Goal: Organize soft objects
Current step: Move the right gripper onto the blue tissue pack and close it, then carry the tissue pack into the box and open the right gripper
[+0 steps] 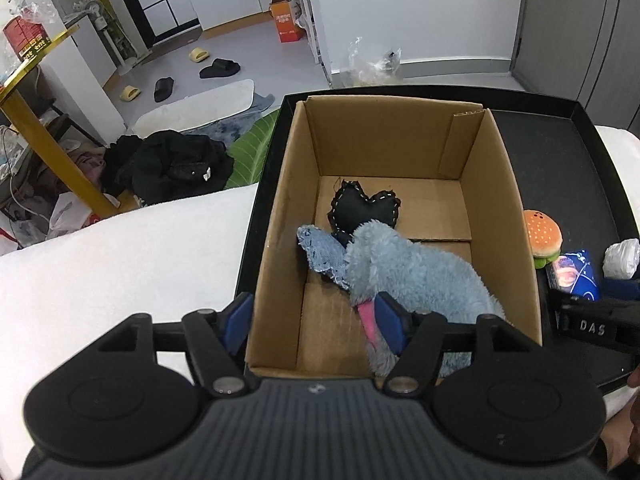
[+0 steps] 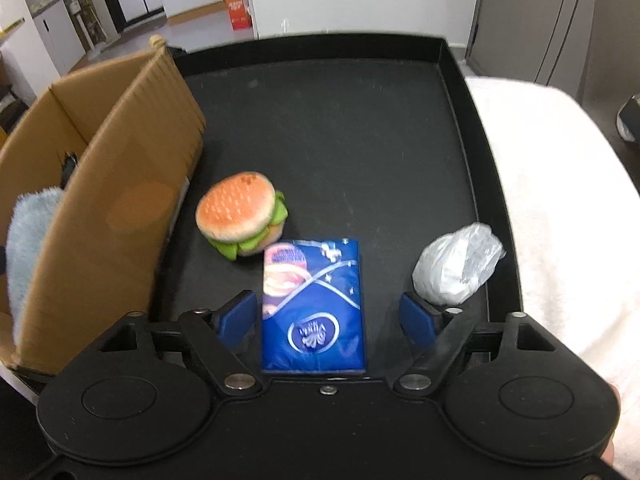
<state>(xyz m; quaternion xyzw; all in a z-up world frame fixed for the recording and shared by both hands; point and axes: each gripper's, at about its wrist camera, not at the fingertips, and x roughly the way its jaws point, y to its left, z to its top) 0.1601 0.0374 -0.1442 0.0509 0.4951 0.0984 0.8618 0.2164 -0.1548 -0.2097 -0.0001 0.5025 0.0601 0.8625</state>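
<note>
Blue fingers (image 1: 242, 318) of the left gripper (image 1: 314, 318) stood apart over the near end of the cardboard box (image 1: 280, 216), nothing pinched between them; one finger hung outside the box's left wall, the other lay against the fluffy blue plush (image 1: 416, 268). That plush lay inside the box along its right side, a pink strip (image 1: 370, 320) showing beside the finger. A denim piece (image 1: 320, 256) lay at the plush's far end, touching it, and a black stitched heart (image 1: 362, 208) lay just behind on the box floor. The box sat at the left of a black tray (image 1: 560, 152), which rested on a white cloth (image 1: 120, 248).

The right gripper (image 2: 328, 320) held its fingers wide, tilted down over the tray (image 2: 340, 120). A blue tissue pack (image 2: 314, 308) lay flat between them; the left finger was just beside its edge, whether touching I could not tell, and the right finger stood clear of it. A burger plush (image 2: 240, 214) sat just beyond the pack, near the box wall (image 2: 120, 216). A crumpled plastic bag (image 2: 460, 268) lay by the tray's right rim, just beyond the right finger. The blue plush (image 2: 28, 248) showed over the box wall at the left.
</note>
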